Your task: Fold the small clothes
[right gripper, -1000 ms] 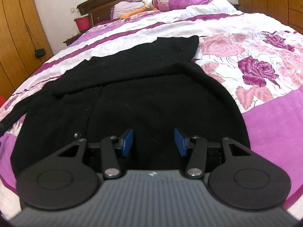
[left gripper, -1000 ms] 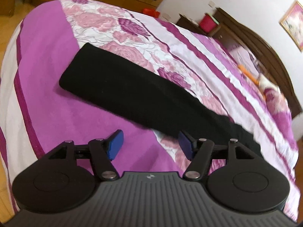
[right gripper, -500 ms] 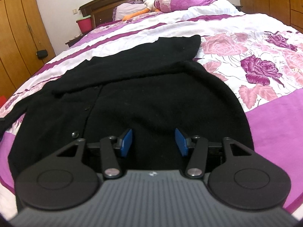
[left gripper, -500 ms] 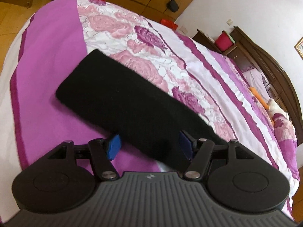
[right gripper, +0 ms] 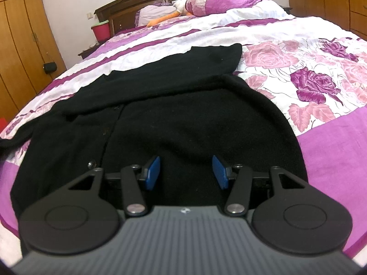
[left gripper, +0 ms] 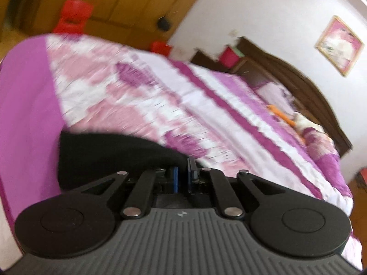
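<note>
Left wrist view: my left gripper (left gripper: pixel 181 178) has its fingers pinched narrow on one sleeve (left gripper: pixel 110 153) of the single black cardigan (right gripper: pixel 160 119), I judge to swing it inward. My right gripper (right gripper: pixel 186 171) hovers wide-fingered over the cardigan's body, which lies flat on the bedspread (right gripper: pixel 321 73).

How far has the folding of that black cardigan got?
One sleeve already lies folded across the chest of the black cardigan. Now the left gripper looks shut on the other sleeve, apparently to bring it over, though that view is blurred. The right gripper hovers open over the hem, holding nothing. The body lies spread flat on the bed, not yet folded up.
</note>
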`<state>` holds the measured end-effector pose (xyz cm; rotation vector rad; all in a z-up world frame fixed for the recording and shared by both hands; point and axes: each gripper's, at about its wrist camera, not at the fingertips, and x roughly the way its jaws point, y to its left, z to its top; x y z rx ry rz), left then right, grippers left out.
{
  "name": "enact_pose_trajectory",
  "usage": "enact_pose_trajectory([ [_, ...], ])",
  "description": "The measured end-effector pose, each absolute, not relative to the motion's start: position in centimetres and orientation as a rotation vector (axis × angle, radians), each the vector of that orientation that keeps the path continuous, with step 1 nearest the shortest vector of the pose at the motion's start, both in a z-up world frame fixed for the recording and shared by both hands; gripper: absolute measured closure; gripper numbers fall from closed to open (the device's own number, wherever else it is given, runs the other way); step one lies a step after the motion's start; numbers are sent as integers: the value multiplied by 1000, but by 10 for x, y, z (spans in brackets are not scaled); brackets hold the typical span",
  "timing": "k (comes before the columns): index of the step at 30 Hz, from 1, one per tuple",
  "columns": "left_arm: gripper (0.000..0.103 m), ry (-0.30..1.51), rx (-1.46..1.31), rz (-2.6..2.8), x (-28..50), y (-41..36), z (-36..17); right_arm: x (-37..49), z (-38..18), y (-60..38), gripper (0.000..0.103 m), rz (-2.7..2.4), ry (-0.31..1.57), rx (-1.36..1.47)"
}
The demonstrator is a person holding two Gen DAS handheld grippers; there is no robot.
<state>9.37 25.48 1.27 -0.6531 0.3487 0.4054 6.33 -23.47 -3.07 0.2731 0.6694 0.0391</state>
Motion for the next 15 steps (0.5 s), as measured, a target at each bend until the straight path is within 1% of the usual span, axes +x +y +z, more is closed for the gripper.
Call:
enact_pose_trajectory([
  [8,95,265,-532,218,109,200,67,61,-26,-241,49,51,646,322],
  [12,95,222,-467,119,121,156,92,60,-26,-242,49,57,640,330],
  [15,95,222,-426,33,133,121,105,60,-27,-244,50,60,637,336],
])
